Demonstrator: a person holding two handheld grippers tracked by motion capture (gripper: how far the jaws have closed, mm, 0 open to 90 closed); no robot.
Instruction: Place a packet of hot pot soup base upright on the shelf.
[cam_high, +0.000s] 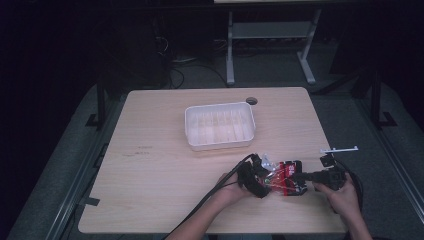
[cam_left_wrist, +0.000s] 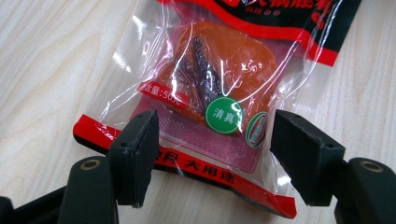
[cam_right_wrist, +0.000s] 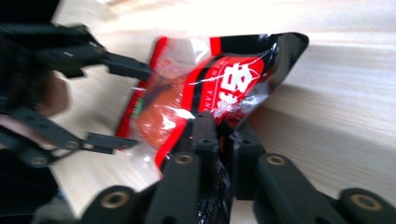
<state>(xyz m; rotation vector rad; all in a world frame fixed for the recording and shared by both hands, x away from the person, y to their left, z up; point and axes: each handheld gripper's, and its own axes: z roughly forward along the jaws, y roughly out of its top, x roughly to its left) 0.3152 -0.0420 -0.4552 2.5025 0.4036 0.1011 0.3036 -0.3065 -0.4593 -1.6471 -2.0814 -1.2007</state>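
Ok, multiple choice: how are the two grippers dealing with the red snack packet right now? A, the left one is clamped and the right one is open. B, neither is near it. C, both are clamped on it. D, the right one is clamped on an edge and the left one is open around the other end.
D: the right gripper has its jaws pinched together on the snack packet, while the left gripper has its jaws spread wide on either side of the packet's end.

Snack packet (cam_left_wrist: 219, 93) ran off top edge beyond left gripper (cam_left_wrist: 212, 156) jaws; printed text too small to read. Packet corner hid between closed right gripper (cam_right_wrist: 223, 135) jaws. Left gripper beyond packet was blurred.
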